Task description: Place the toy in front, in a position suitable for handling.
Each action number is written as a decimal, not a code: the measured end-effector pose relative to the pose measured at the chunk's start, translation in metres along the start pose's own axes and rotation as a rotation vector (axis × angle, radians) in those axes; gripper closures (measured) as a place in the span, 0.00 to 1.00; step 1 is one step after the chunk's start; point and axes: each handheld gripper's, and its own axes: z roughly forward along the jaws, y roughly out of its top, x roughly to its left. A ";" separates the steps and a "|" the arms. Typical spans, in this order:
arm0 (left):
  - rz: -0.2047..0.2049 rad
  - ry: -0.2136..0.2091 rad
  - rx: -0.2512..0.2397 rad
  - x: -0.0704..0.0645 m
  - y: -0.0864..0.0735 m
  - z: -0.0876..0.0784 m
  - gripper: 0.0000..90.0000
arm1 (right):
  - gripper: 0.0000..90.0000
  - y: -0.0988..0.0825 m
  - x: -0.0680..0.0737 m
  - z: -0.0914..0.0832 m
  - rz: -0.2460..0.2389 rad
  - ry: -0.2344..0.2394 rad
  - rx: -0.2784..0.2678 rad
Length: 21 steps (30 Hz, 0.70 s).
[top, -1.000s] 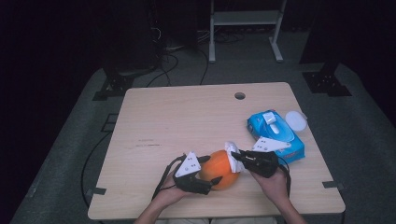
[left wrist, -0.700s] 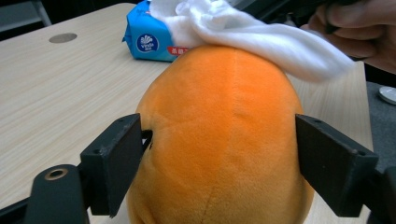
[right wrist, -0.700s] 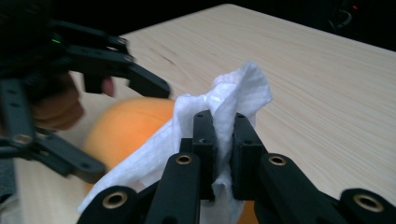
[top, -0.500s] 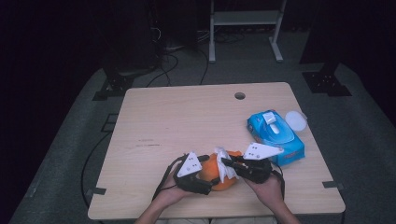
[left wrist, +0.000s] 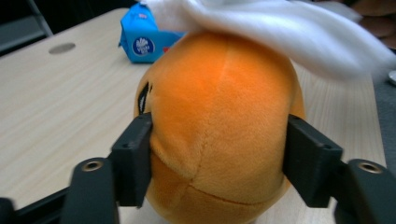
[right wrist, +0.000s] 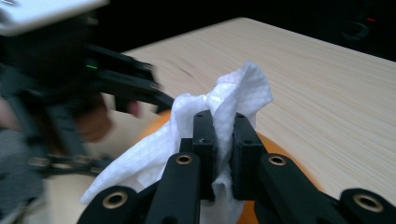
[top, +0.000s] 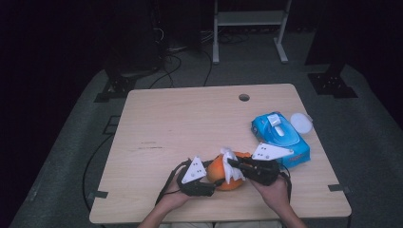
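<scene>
An orange plush toy (top: 216, 171) (left wrist: 219, 116) rests on the table near its front edge. My left gripper (top: 211, 183) (left wrist: 217, 149) comes at it from the left. Its jaws have just been closing, and both pads now press the toy's sides. My right gripper (top: 231, 164) (right wrist: 223, 126) reaches in from the right, shut on a white wipe (top: 230, 158) (right wrist: 233, 88). The wipe (left wrist: 280, 23) drapes over the top of the toy. The left gripper's black frame (right wrist: 116, 79) appears blurred beyond the wipe.
A blue wipe pack (top: 280, 135) (left wrist: 144, 37) lies at the right of the wooden table (top: 190, 123), with its white round lid (top: 301, 123) beside it. A cable hole (top: 244, 97) sits near the far edge. Dark floor and stands surround the table.
The right gripper has carried the wipe leftward from beside the toy onto its top. The left jaws have drawn in against the toy's sides. The left hand has stayed put.
</scene>
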 end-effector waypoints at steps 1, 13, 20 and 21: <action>0.004 0.002 0.000 0.000 0.001 0.000 0.41 | 0.91 0.002 0.004 0.001 -0.024 -0.006 0.005; -0.017 -0.015 -0.083 0.000 0.018 -0.025 0.46 | 0.91 0.006 0.001 -0.007 0.019 -0.001 -0.038; -0.024 -0.029 -0.080 0.004 0.013 -0.021 0.40 | 0.91 -0.003 -0.006 0.002 0.033 0.000 0.014; -0.031 -0.023 -0.086 0.005 0.012 -0.020 0.33 | 0.91 -0.005 -0.008 0.002 0.036 -0.004 0.019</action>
